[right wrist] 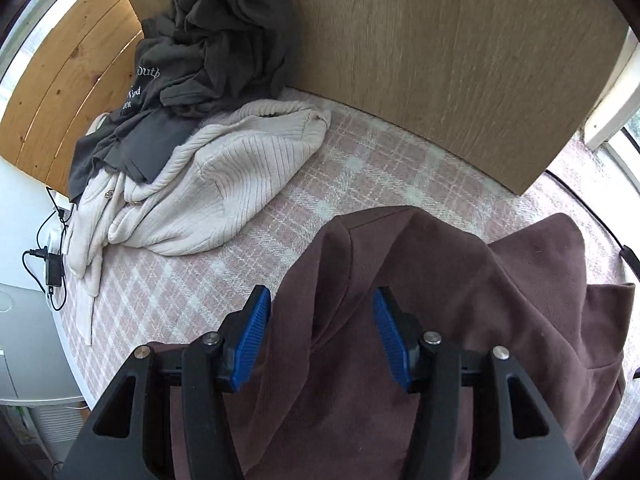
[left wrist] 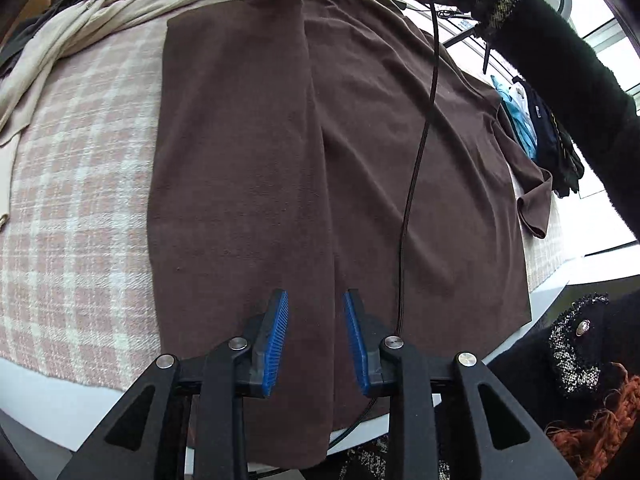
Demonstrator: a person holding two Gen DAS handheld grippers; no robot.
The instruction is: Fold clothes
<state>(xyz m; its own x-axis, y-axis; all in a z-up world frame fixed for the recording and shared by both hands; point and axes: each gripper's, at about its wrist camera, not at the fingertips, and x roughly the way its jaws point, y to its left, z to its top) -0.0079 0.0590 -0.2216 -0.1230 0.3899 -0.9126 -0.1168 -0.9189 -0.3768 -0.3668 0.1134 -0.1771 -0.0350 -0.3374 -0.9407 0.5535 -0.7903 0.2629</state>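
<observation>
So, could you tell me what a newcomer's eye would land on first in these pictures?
The big brown garment spread over the pink checked blanket, one side already folded inward, fills both views. Beyond it, near the wooden headboard, a cream ribbed sweater lies heaped under a dark grey shirt. Both grippers, left gripper and right gripper, hover open-jawed above the brown cloth.

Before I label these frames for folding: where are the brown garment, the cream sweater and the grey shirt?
Brown garment (left wrist: 240, 160): left wrist view, folded-over left panel.
Cream sweater (right wrist: 224, 184): right wrist view, ribbed body.
Grey shirt (right wrist: 224, 28): right wrist view, crumpled top.
</observation>
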